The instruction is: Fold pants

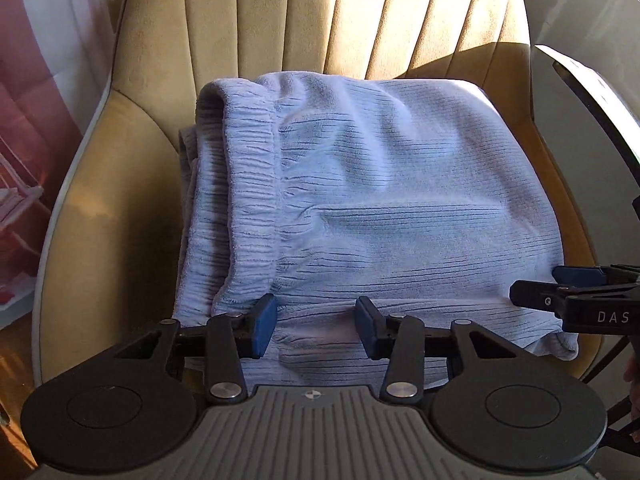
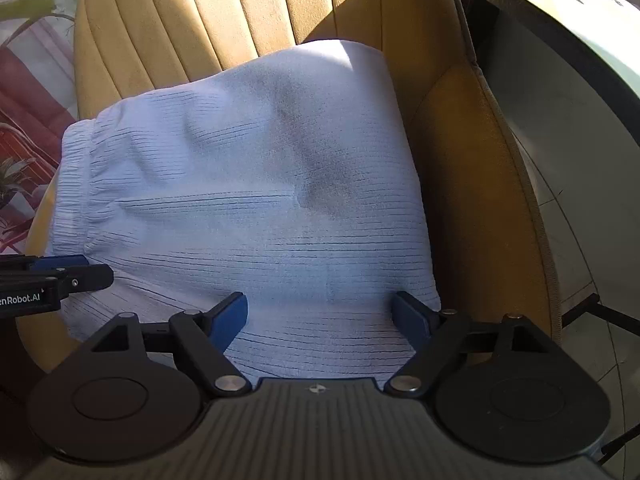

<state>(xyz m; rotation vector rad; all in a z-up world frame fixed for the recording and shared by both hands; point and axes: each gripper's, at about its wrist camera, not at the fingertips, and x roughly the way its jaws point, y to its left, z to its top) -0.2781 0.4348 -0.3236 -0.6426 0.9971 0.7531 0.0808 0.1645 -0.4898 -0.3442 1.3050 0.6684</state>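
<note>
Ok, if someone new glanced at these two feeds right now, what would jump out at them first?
First the pale blue ribbed pants, lying folded into a thick bundle on the seat of the tan channel-backed chair, waistband toward the left. Next, both tools: the left tool and the right tool stand open at the bundle's near edge, gripping nothing. A round glass-topped table sits just right of the chair.

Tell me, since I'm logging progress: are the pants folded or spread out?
Folded: the pants lie as a compact stacked bundle on the chair seat, waistband doubled over layers beneath.
</note>
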